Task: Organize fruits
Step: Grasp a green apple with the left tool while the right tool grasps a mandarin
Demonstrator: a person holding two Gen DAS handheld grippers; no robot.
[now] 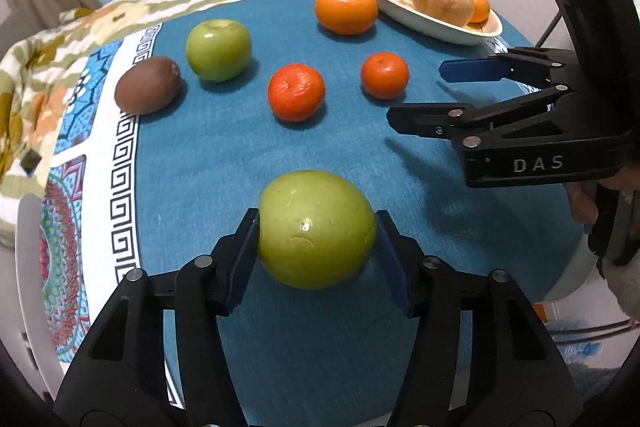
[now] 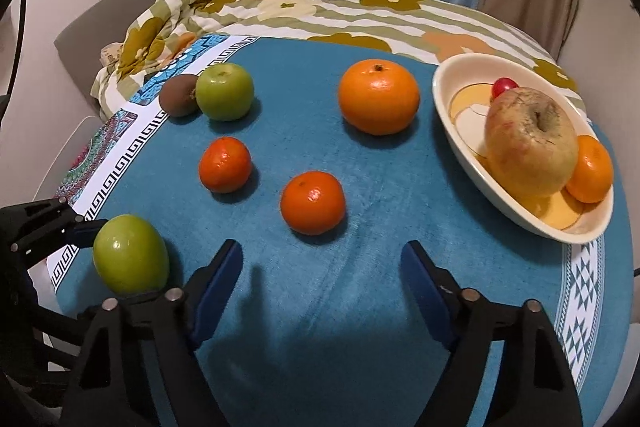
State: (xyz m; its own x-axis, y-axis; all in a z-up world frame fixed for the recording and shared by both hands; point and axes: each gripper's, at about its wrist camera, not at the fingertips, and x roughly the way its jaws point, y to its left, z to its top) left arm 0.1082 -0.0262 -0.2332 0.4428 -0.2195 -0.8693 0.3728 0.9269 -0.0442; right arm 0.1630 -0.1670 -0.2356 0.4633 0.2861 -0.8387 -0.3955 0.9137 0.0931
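My left gripper (image 1: pixel 316 231) is shut on a green apple (image 1: pixel 316 229), which also shows in the right wrist view (image 2: pixel 130 253), low over the blue cloth. My right gripper (image 2: pixel 322 267) is open and empty; it also shows in the left wrist view (image 1: pixel 416 95), right of the small tangerines. A white bowl (image 2: pixel 448 115) at the right holds a wrinkled yellow apple (image 2: pixel 528 143), a tangerine (image 2: pixel 590 169) and a small red fruit (image 2: pixel 505 85). Loose on the cloth lie a large orange (image 2: pixel 378 97), two tangerines (image 2: pixel 312 202) (image 2: pixel 225 163), a second green apple (image 2: pixel 225 91) and a kiwi (image 2: pixel 178 99).
The round table carries a blue cloth (image 2: pixel 360 307) with a patterned white border (image 2: pixel 120 163). A flowered blanket (image 2: pixel 320 11) lies behind it. The table edge runs close at the left and right.
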